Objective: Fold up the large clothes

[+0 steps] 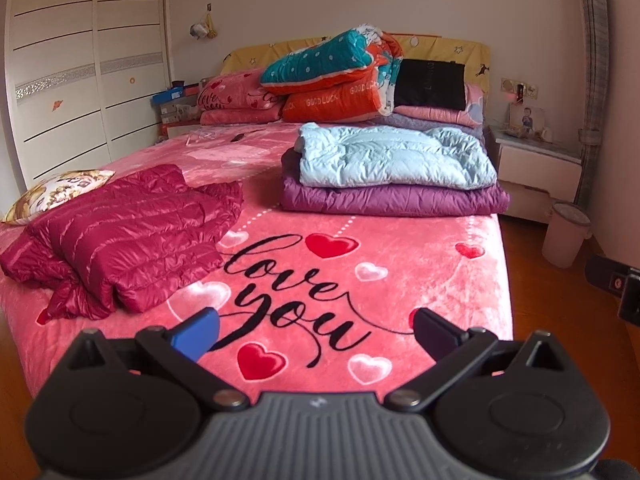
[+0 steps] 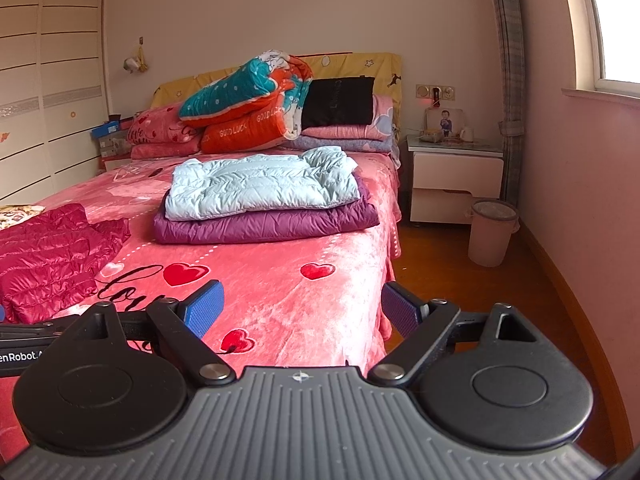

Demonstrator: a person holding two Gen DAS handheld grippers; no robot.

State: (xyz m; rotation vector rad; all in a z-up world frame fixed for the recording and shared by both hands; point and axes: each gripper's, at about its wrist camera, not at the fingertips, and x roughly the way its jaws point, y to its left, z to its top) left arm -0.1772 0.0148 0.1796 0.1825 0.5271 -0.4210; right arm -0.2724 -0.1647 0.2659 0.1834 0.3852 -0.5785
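A crimson quilted down jacket (image 1: pixel 124 236) lies loosely bunched on the left of the pink bed; it also shows in the right wrist view (image 2: pixel 52 256). A folded light-blue down jacket (image 1: pixel 394 158) rests on a folded purple one (image 1: pixel 392 199) at the right of the bed; both show in the right wrist view, blue (image 2: pixel 260 186) on purple (image 2: pixel 268 224). My left gripper (image 1: pixel 316 330) is open and empty over the bed's near edge. My right gripper (image 2: pixel 302 306) is open and empty over the bed's near right corner.
The pink "love you" blanket (image 1: pixel 360 292) covers the bed. Quilts and pillows (image 1: pixel 336 80) pile at the headboard. A patterned cushion (image 1: pixel 56 194) lies far left. A nightstand (image 2: pixel 454 176) and pink bin (image 2: pixel 490 232) stand right of the bed. A wardrobe (image 1: pixel 80 72) stands on the left.
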